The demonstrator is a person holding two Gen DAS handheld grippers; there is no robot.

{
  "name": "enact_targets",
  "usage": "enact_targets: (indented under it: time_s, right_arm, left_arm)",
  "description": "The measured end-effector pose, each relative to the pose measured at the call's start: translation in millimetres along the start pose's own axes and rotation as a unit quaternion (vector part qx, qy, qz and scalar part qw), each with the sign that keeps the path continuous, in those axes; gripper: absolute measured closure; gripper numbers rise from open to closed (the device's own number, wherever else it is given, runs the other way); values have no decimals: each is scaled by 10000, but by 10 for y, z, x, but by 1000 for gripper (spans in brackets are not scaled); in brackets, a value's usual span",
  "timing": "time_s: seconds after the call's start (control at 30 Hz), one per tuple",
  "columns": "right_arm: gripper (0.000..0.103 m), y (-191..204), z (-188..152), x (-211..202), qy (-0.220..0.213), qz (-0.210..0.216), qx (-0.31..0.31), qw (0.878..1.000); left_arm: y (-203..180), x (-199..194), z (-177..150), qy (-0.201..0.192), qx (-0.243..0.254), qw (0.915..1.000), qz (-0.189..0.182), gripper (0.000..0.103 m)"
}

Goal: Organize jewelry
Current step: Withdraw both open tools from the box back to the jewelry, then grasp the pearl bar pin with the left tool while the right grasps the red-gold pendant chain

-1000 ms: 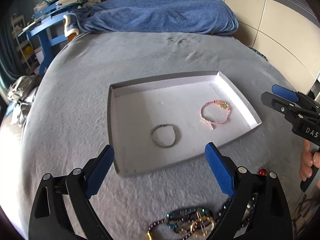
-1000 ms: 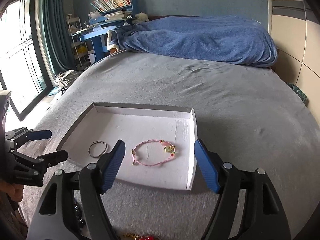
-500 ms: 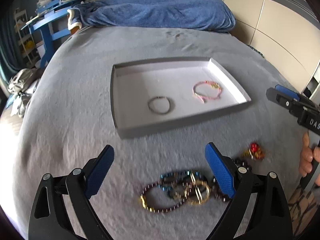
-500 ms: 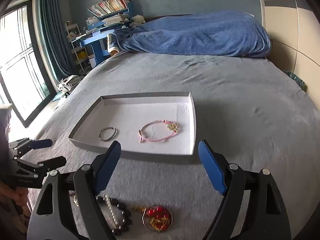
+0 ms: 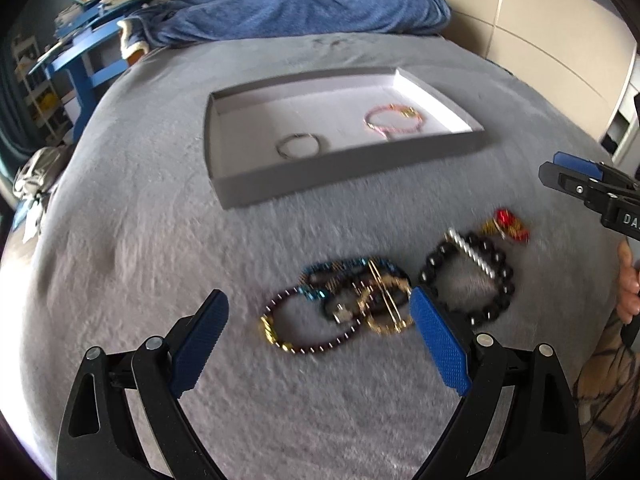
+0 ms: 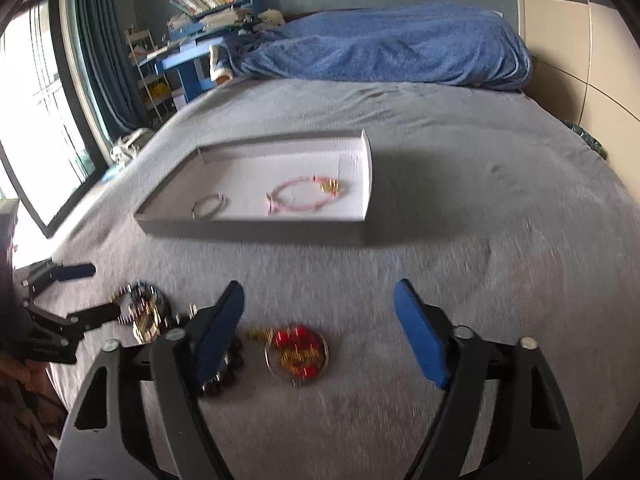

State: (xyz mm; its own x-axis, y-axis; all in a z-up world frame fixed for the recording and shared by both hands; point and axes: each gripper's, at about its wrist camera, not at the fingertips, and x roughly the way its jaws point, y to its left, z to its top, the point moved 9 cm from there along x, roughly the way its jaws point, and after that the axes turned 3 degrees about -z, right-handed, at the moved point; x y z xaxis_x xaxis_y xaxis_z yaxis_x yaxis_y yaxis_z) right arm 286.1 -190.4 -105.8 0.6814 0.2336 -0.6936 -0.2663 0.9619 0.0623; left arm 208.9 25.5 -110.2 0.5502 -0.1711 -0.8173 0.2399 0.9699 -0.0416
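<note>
— Where is the loose jewelry lying?

— The tangled bracelets (image 5: 340,304) are resting on the grey bedspread (image 5: 132,240), just ahead of the left gripper (image 5: 320,344), stretching sideways across its gap. The red charm piece (image 6: 297,350) is sitting between the right gripper (image 6: 320,334)'s fingers, closer to its left one.

— Are they gripping anything?

— No, both are gaping wide and carrying nothing. The white tray (image 5: 224,184) is waiting beyond, holding a pink bracelet (image 5: 394,122) and a silver ring bracelet (image 5: 298,146).
</note>
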Motion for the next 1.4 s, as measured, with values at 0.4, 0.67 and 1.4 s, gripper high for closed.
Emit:
enact_targets:
  time_s: [0.4, 0.67, 1.4]
  right_arm:
    - [46, 244, -411, 111, 462, 107, -469, 9978]
    - [50, 124, -464, 185, 564, 57, -303, 9979]
    - [81, 177, -354, 260, 465, 375, -124, 9981]
  left_arm:
    - [-396, 18, -18, -95, 512, 9981, -343, 15]
    - [-603, 87, 65, -63, 548, 9961, -693, 38]
    - [-875, 208, 159, 12, 658, 9935, -934, 41]
